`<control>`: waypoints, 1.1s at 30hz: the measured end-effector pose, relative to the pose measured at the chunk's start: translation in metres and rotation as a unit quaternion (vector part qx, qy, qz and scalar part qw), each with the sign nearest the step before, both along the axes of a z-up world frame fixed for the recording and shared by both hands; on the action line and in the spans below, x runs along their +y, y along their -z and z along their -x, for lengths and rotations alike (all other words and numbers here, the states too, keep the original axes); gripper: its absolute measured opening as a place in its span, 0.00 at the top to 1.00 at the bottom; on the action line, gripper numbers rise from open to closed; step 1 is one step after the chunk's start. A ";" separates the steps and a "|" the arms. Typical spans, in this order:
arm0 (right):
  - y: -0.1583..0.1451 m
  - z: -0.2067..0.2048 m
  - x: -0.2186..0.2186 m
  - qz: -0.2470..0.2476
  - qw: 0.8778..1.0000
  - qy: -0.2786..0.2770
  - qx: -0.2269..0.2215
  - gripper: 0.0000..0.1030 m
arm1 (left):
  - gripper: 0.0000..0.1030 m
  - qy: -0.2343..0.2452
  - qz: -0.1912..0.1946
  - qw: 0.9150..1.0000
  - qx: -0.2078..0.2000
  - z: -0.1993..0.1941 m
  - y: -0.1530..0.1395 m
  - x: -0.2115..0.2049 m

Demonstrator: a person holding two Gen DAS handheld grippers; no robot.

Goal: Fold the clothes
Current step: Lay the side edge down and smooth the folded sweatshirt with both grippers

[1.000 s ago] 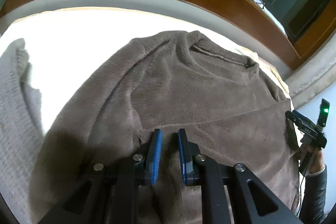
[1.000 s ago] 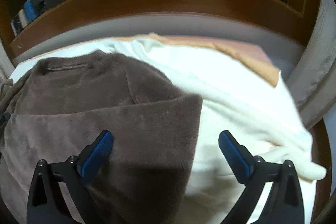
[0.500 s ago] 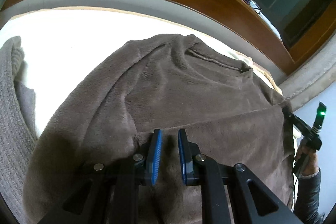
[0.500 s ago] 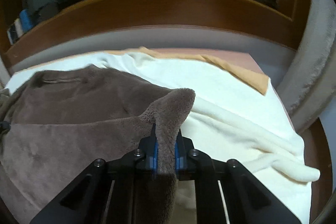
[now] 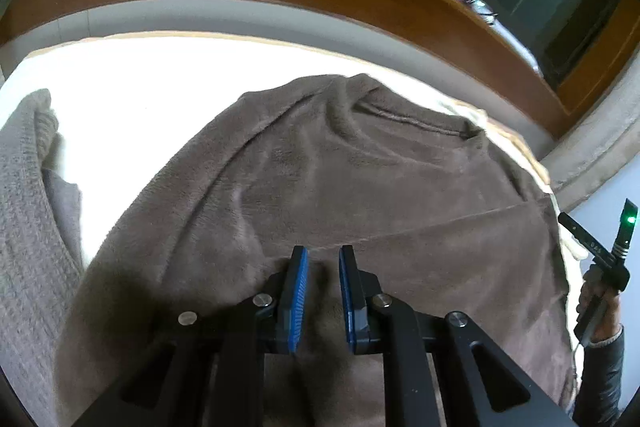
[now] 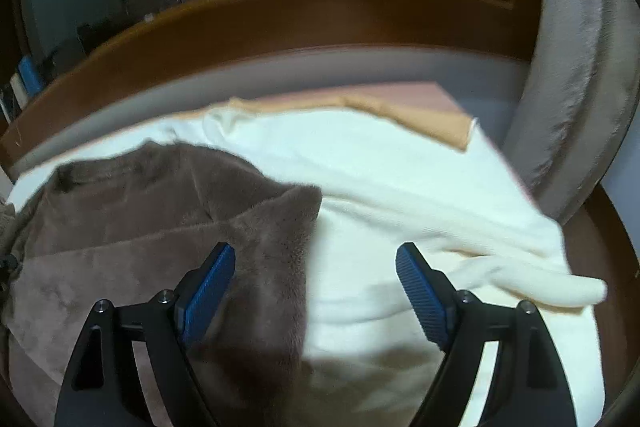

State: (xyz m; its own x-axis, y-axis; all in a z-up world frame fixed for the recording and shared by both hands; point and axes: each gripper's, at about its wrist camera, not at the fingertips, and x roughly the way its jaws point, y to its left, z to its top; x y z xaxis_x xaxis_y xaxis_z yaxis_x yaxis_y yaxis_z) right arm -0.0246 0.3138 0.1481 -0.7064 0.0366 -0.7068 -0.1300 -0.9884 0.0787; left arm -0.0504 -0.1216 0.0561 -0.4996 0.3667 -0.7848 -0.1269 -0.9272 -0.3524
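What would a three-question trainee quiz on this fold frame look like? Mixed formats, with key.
1. True or false: the right gripper is clamped on the brown fleece sweater.
2. Multiple choice: what lies directly right of the sweater's folded-over edge in the right wrist view? A) cream garment B) a blue towel C) a bare wooden floor
3. Fill in: the left gripper has fleece between its fingers at the sweater's ____ hem.

Key:
1. False; its jaws stand wide open, one finger over the fleece, the other over the cream garment.
2. A
3. Folded-up; the jaws are nearly closed on the fabric.
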 end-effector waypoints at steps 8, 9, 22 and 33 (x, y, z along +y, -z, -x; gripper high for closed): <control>-0.003 -0.038 -0.069 0.001 0.991 -0.135 -0.009 0.17 | 0.84 0.054 -0.003 0.998 -0.009 -0.024 0.010 0.037; 0.002 -0.040 -0.080 -0.005 0.988 -0.155 -0.020 0.17 | 0.84 0.051 0.002 0.999 -0.013 -0.024 0.016 0.037; 0.048 -0.057 -0.094 -0.066 0.979 -0.180 -0.069 0.18 | 0.84 0.038 -0.004 0.999 0.001 -0.021 0.033 0.022; 0.005 -0.086 -0.115 -0.050 0.982 -0.178 -0.032 0.15 | 0.84 0.046 -0.002 0.999 -0.008 -0.055 0.015 0.028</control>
State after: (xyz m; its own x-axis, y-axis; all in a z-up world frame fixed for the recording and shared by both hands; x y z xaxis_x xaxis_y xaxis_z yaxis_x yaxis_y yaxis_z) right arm 0.0610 0.1991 0.1427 -0.6415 -0.1331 -0.7555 0.2232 -0.9746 -0.0178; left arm 0.0042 -0.0937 0.0415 -0.4505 0.4135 -0.7912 -0.2056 -0.9105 -0.3588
